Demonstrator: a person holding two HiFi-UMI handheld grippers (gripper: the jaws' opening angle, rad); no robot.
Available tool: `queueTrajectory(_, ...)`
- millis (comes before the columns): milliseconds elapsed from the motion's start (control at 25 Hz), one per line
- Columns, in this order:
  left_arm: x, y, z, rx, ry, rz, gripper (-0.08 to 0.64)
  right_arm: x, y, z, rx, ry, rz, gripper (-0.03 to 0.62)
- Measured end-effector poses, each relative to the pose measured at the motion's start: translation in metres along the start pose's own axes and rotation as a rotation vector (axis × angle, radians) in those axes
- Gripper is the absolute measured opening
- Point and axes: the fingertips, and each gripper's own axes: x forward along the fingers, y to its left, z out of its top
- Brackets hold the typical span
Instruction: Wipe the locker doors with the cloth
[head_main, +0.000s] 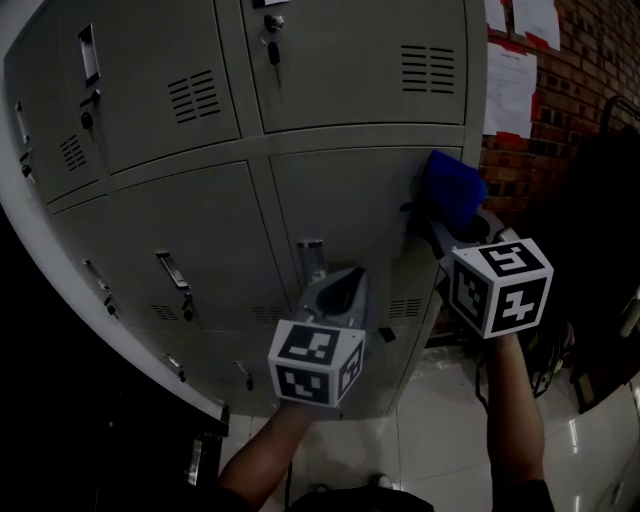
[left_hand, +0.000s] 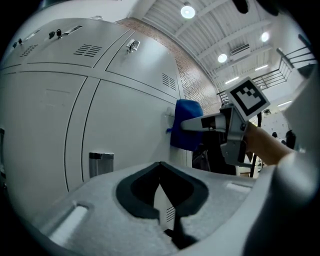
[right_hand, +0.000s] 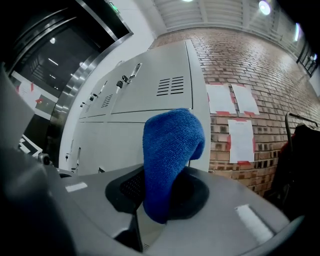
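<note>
The right gripper (head_main: 437, 218) is clenching a blue terry cloth (head_main: 455, 188), which is folding over its jaws and pressing against the right edge of the grey metal lower right locker door (head_main: 340, 195). The left gripper (head_main: 335, 290) is hovering just off that door's lower part, near its metal handle recess (head_main: 311, 258), jaws drawn together with nothing between them. Right of that door, a red brick wall (head_main: 590, 60) with taped white papers (head_main: 510, 90) is closing in; below it, pale floor tiles (head_main: 440, 430) are lying open.
</note>
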Motion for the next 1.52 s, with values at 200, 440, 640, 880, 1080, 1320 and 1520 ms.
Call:
queueTrajectory(200,-0.012,0.008,-0.001,0.037,-0.015,0.052,0.003,-0.010,0.031,-0.002,0.002,-0.041,0.044,0.081)
queueTrajectory(440,-0.037,0.041,-0.002,0.040,-0.022,0.137,0.003,0.006,0.109,-0.016,0.008,-0.047,0.190,0.081)
queueTrajectory(640,-0.060,0.068,-0.009,0.042,-0.013,0.209,0.003,0.028,0.158,-0.027,0.023,-0.032,0.277,0.081)
queueTrajectory(880,-0.077,0.086,-0.013,0.046,-0.005,0.249,0.003,0.052,0.198,-0.047,0.006,0.003,0.334,0.081)
queueTrajectory(1080,-0.075,0.083,-0.013,0.049,-0.002,0.236,0.003,0.057,0.198,-0.056,-0.002,0.021,0.328,0.081)
queueTrajectory(1320,-0.058,0.067,-0.014,0.041,-0.004,0.187,0.003,0.048,0.167,-0.061,-0.023,0.013,0.258,0.081)
queueTrajectory(1520,-0.037,0.044,-0.018,0.029,-0.002,0.127,0.003,0.036,0.130,-0.070,-0.026,0.013,0.207,0.081)
